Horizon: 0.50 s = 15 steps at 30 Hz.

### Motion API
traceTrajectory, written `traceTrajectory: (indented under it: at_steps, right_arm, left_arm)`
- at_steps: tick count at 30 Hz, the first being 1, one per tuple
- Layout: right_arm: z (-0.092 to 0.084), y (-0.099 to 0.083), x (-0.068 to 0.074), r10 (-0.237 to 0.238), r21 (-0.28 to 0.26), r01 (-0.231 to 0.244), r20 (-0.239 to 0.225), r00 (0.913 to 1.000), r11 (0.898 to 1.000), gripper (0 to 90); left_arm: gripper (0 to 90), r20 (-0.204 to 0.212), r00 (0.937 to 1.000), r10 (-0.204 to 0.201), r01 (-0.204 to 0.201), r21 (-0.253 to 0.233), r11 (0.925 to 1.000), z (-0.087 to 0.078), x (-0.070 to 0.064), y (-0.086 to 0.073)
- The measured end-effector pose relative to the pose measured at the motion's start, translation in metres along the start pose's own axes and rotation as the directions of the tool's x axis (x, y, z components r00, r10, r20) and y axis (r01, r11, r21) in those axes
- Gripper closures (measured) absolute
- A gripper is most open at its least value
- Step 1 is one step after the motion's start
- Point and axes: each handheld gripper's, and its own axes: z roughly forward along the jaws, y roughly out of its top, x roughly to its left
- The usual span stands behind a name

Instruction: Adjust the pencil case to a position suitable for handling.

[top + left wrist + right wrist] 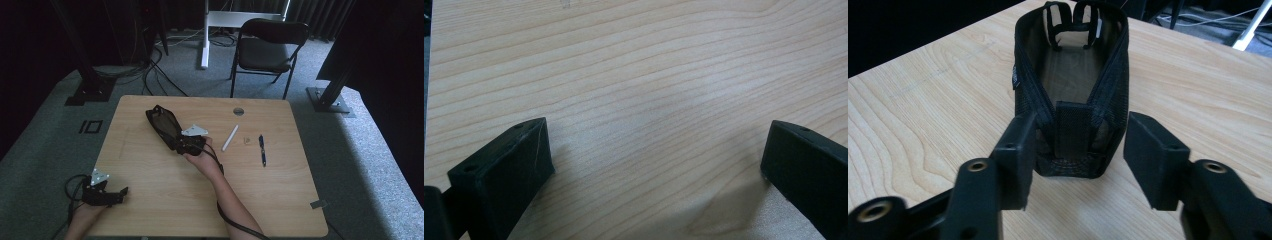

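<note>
A black mesh pouch (162,125) lies open on the wooden table (150,200), left of the middle. My right gripper (187,145) is at its near end. In the right gripper view the pouch (1070,75) stands mouth up, and my right gripper (1080,125) has a jaw on each side of its narrowed near end, with both jaw tips against the mesh sides. My left gripper (120,192) rests near the table's front left corner. In the left gripper view my left gripper (659,145) stands wide open over bare wood.
A white stick-like pen (230,137), a small pale item (246,141) and a dark blue pen (262,150) lie to the right of the pouch. A round cable hole (238,111) sits near the far edge. A black chair (267,45) stands beyond the table.
</note>
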Motion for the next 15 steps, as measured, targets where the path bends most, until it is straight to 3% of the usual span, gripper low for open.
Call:
traceTrajectory:
  at_steps: [1,8,10,15]
  right_arm:
    - [0.002,0.000,0.000,0.005,-0.001,-0.005,-0.003,1.0000,1.000,52.8]
    - [0.009,0.000,0.002,-0.002,0.023,0.003,-0.018,0.9998,1.000,57.8]
    - [0.012,0.000,0.002,-0.004,0.027,0.005,-0.004,1.0000,1.000,58.4]
    - [0.014,0.001,0.001,0.001,0.045,-0.001,-0.003,1.0000,0.999,70.0]
  left_arm:
    - [0.1,0.000,1.0000,0.000,0.000,0.000,1.0000,0.000,0.000,0.000]
    - [0.2,0.000,1.0000,0.000,0.000,0.000,1.0000,0.000,0.000,0.000]
    - [0.1,0.000,1.0000,0.000,0.000,0.000,1.0000,0.000,0.000,0.000]
    - [0.2,0.000,1.0000,0.000,0.000,0.000,1.0000,0.000,0.000,0.000]
